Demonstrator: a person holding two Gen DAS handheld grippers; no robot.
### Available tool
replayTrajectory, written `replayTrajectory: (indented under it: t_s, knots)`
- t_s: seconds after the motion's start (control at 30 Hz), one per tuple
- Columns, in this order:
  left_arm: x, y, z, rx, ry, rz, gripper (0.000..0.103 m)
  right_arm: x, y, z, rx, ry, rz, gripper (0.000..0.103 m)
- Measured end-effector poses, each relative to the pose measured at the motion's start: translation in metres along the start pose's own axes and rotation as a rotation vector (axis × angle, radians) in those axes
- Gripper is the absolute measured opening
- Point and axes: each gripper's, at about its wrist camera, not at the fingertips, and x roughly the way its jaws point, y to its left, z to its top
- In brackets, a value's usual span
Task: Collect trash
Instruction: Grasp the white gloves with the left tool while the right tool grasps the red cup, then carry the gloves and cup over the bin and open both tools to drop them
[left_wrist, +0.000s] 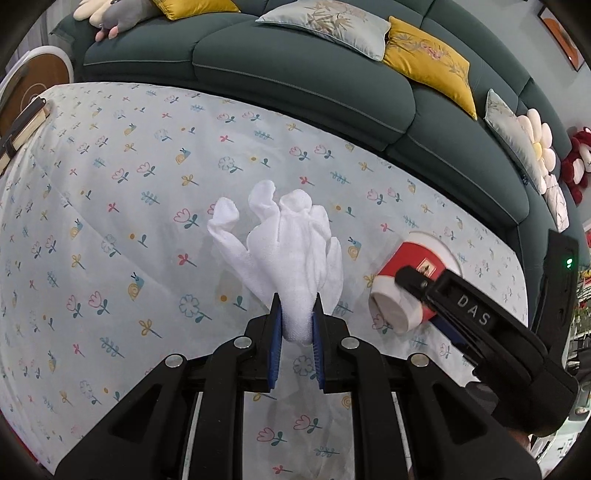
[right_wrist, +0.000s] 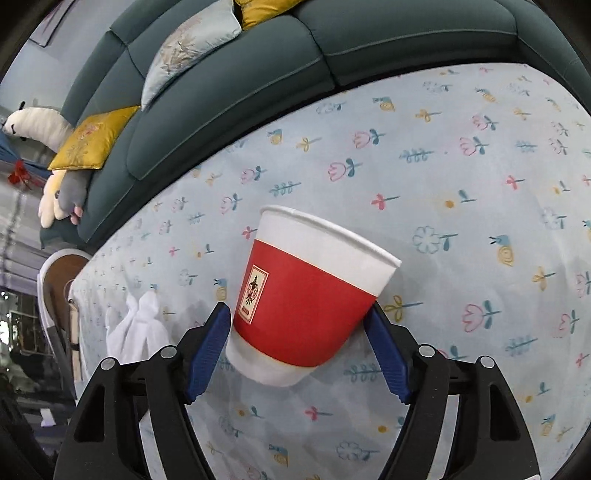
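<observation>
Between the wide-apart blue pads of the right tongs (right_wrist: 297, 347) lies the paper cup (right_wrist: 306, 295), on its side toward the table's sofa edge; left tongs (left_wrist: 297, 328) clench a white tissue (left_wrist: 291, 251).

Two fisheye views, each from a camera mounted on a hand-held gripper, looking steeply down along its fingers at a flower-print tablecloth (left_wrist: 110, 221), close above it. The left wrist view faces a dark green sofa (left_wrist: 295, 74) beyond the table's far edge. The right wrist view is rolled, so the sofa (right_wrist: 221, 92) slants across its upper left. Both views share the white cloth (left_wrist: 291, 251) (right_wrist: 136, 332), the red and white paper cup (left_wrist: 410, 266) (right_wrist: 306, 302), tablecloth and sofa.
</observation>
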Motion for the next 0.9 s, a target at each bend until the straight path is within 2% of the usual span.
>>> replayTrajectory:
  t_s: [0.1,0.13,0.23,0.33,0.53,0.9]
  knots:
    - [0.004,-0.005,-0.002,0.017,0.011,0.005,0.014,-0.001,0.005,-0.002,-0.023,-0.004,-0.010,0.070]
    - [0.005,-0.006,-0.003,0.021,0.013,0.007,0.014,-0.002,0.004,-0.003,-0.028,-0.002,0.008,0.062]
    - [0.005,-0.012,-0.006,0.029,0.017,0.002,0.014,-0.006,0.001,-0.006,-0.039,0.013,0.028,0.057]
    - [0.002,-0.016,-0.014,0.045,0.020,-0.003,0.014,-0.016,-0.007,-0.019,-0.098,0.008,0.017,0.056]
    - [-0.005,-0.041,-0.043,0.082,0.044,-0.023,0.014,-0.043,-0.037,-0.043,-0.138,-0.008,-0.009,0.056]
    - [-0.026,-0.127,-0.116,0.187,0.099,-0.068,0.014,-0.123,-0.127,-0.086,-0.111,-0.071,-0.072,0.056]
